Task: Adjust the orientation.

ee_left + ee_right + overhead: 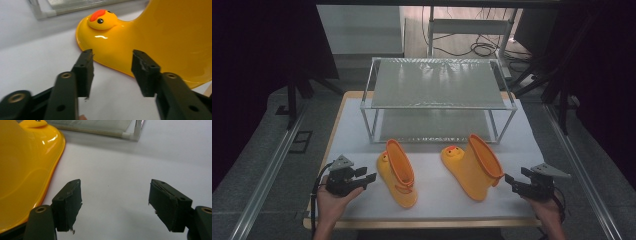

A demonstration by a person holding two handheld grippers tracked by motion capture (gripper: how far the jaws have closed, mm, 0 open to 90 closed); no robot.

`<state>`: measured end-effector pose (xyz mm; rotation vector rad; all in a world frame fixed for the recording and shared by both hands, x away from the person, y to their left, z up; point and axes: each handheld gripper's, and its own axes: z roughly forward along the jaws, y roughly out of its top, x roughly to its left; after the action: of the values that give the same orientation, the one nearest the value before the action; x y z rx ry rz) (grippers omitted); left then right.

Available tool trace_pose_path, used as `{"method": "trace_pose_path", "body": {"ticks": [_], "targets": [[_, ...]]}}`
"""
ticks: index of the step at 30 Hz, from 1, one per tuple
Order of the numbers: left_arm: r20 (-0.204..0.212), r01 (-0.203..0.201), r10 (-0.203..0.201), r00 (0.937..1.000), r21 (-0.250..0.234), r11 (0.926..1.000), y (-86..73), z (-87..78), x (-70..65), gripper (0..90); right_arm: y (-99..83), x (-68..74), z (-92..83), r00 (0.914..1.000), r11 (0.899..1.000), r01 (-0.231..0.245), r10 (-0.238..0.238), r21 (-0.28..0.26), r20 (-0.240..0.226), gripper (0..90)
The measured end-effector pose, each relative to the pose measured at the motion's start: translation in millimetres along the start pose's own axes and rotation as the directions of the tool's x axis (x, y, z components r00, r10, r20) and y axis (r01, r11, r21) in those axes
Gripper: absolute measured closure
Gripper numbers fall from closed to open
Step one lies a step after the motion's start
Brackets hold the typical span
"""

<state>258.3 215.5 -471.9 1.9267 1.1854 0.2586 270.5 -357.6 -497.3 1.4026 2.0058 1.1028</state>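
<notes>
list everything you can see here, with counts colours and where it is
left boot: 1, yellow with a duck face on the toe, lying left of centre on the mat
right boot: 1, yellow with a duck face, lying right of centre
rack: 1, two-shelf, silver frame with grey shelves, behind the boots
mat: 1, white, covering the table top
left gripper: 1, black, open, beside the left boot, holding nothing
right gripper: 1, black, open, beside the right boot, holding nothing
hands: 2, one on each gripper, at the near edge
</notes>
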Motion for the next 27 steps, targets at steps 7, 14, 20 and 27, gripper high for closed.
{"method": "trace_pose_path", "body": {"ticks": [7,14,20,27], "targets": [[-0.01,0.016,-0.016,0.9998,-0.007,0.9998,-2.9,-8.9,-5.3,85.1,-2.0,-4.4,-0.2,0.9999,1.0,-0.016,0.016,0.002,0.001,28.2],[0.041,-0.014,0.014,0.9991,0.0,0.9999,-20.0,-16.9,-29.2,89.9,-1.2,-8.0,1.6,0.9994,0.999,-0.034,0.034,0.001,-0.002,29.7],[0.076,-0.049,0.049,0.9959,-0.002,0.9988,-28.9,-11.6,-52.9,90.0,0.2,-6.3,2.2,0.9994,0.999,-0.034,0.034,-0.004,0.001,29.9],[0.134,-0.103,0.103,0.9857,-0.006,0.9946,-34.6,-0.7,-87.7,89.9,0.1,-5.7,2.0,0.9992,0.999,-0.041,0.041,-0.007,0.005,30.0]]}}
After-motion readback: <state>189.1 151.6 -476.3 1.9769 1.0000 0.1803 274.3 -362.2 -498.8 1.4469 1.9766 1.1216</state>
